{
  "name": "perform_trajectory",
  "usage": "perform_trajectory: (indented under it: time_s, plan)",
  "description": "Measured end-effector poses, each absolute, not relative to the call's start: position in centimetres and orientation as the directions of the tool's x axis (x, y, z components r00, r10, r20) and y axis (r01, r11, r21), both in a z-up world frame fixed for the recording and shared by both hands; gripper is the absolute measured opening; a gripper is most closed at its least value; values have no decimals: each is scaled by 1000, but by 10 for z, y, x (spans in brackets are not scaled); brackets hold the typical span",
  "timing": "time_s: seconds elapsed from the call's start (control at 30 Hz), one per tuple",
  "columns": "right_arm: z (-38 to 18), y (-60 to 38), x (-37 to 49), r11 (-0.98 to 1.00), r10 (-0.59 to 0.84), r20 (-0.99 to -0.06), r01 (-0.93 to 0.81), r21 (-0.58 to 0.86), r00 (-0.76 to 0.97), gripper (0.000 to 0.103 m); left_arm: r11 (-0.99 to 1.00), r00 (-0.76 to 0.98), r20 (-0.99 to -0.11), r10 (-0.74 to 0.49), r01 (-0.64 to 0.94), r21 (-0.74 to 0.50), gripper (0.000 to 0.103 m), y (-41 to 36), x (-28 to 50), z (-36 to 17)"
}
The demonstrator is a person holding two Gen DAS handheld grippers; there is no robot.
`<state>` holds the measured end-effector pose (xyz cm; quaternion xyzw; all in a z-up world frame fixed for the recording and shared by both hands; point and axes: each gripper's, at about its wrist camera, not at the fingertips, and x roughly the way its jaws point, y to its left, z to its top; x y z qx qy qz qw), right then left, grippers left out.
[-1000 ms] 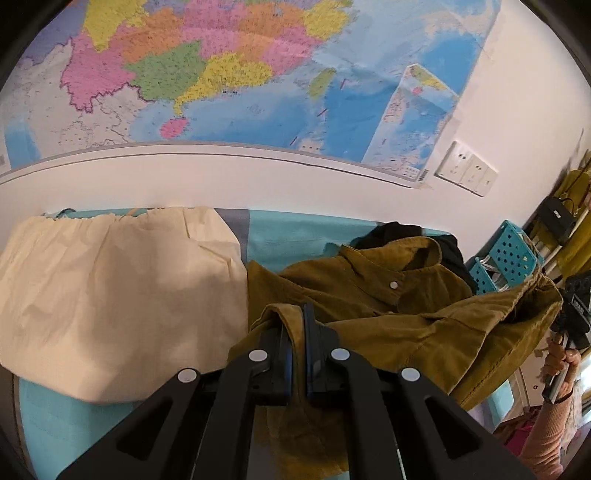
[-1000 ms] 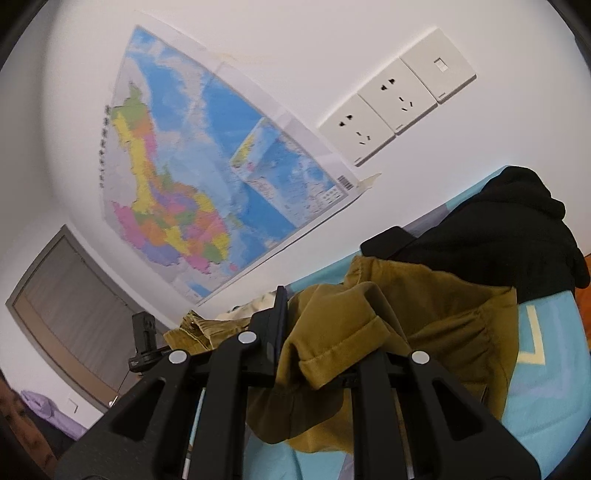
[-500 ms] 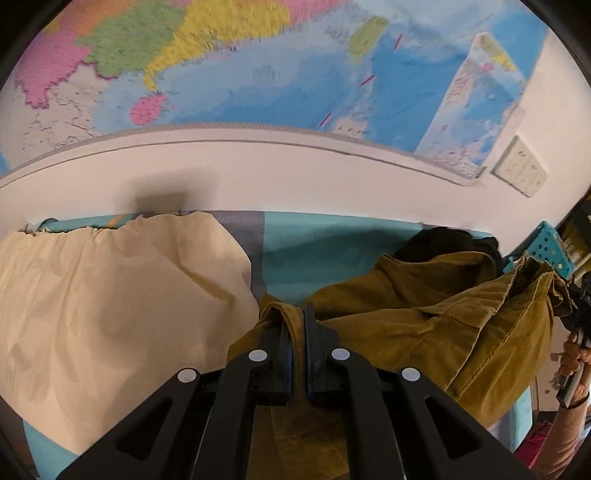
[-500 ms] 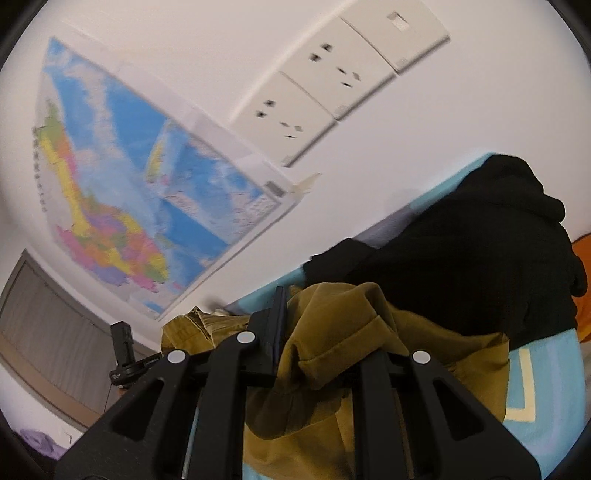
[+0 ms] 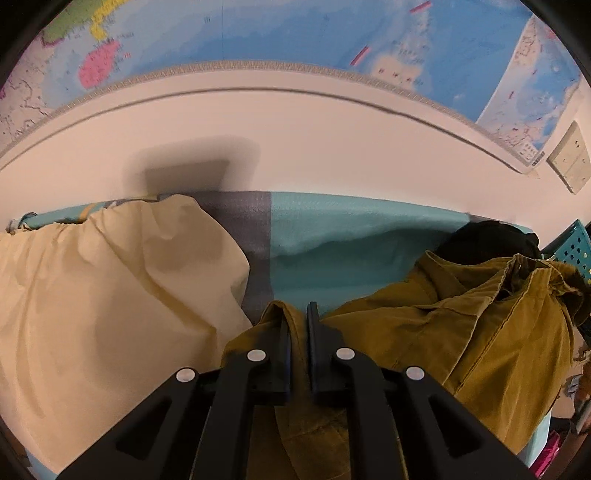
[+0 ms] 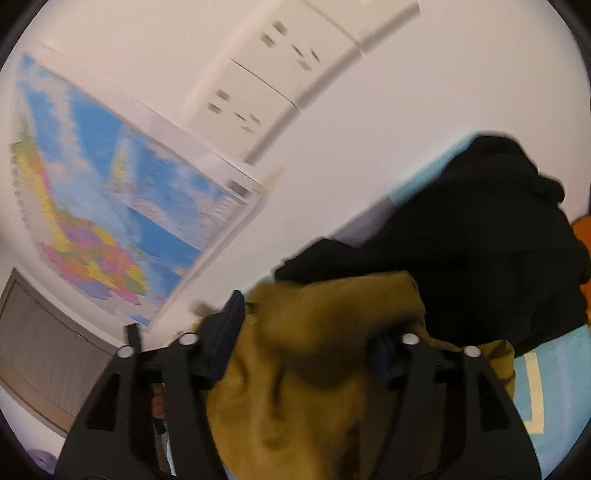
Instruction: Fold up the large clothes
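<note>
A mustard corduroy shirt (image 5: 461, 332) lies bunched on the teal bed cover (image 5: 351, 229) to the right. My left gripper (image 5: 297, 317) pinches a fold of its edge low over the cover, and its jaws are starting to open with the fabric still filling the narrow gap. In the right wrist view my right gripper (image 6: 310, 325) is opening. Its jaws stand wide apart with a loose lump of the same shirt (image 6: 295, 398) resting between them and hiding the right fingertip. That view is blurred.
A cream cloth (image 5: 110, 314) covers the left of the bed. A black garment (image 6: 461, 240) is heaped behind the shirt against the wall. A map (image 5: 295, 29) and wall sockets (image 6: 280, 74) hang above. A teal basket (image 5: 569, 251) stands at the far right.
Both grippers have sunk toward the bed and come nearer the wall with the shirt. The right jaws have sprung wide apart, leaving the fold slack. The left gap has widened slightly.
</note>
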<state>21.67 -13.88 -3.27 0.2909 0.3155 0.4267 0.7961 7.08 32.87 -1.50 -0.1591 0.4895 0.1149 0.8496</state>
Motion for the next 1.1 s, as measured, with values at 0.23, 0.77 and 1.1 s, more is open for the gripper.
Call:
perform_trajectory:
  time_s: [0.23,0.77,1.1]
  plan:
    - [-23,-115,142,565,825,-328,-685,460,461,63,906,493,-870,6,-371,-205,12,339,72,-24]
    - [-45,-54,172,767,624,-453,-610,200,636,2,967,700,-714,-23,-165,-193,66,298,-13,22]
    - [-47,-74,161,706,692,-465,-653,276,552,48,980,720,-694,-10,-133,-151,71,278,-62,-26]
